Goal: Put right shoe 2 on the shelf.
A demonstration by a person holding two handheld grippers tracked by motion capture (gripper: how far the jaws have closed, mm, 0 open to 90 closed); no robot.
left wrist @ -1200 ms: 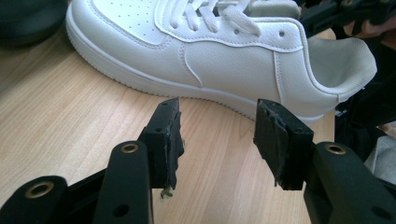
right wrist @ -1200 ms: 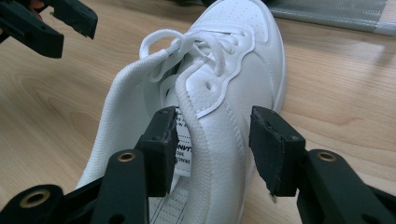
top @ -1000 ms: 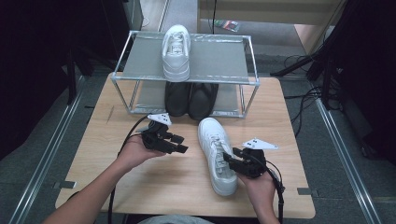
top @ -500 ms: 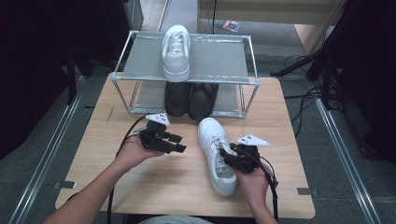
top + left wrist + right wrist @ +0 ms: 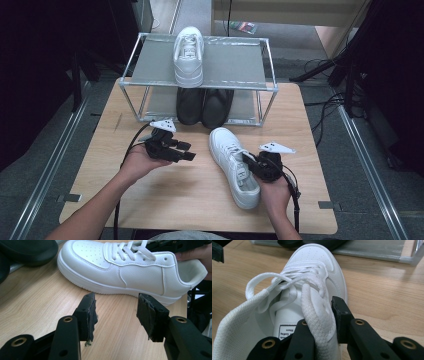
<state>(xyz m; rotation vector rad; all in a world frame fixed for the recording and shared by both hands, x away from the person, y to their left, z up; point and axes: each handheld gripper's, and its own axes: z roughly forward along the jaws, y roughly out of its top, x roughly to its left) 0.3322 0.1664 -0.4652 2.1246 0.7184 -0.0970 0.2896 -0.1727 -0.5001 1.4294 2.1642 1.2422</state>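
Lying toe-first toward the rack [image 5: 200, 90] near the desk's [image 5: 90, 165] right front: white lace-up sneaker [image 5: 232, 162], laces loose. Right gripper [image 5: 252, 164], jaws just closing, clamped on its collar; left gripper [image 5: 187, 156] agape, empty.

a small white label [image 5: 286, 332] lies on the insole inside the white sneaker [image 5: 317, 270]. its black print is too blurred to read with certainty.

Rack [image 5: 150, 90] blocks table [image 5: 200, 200] rear; bare wood between grippers.
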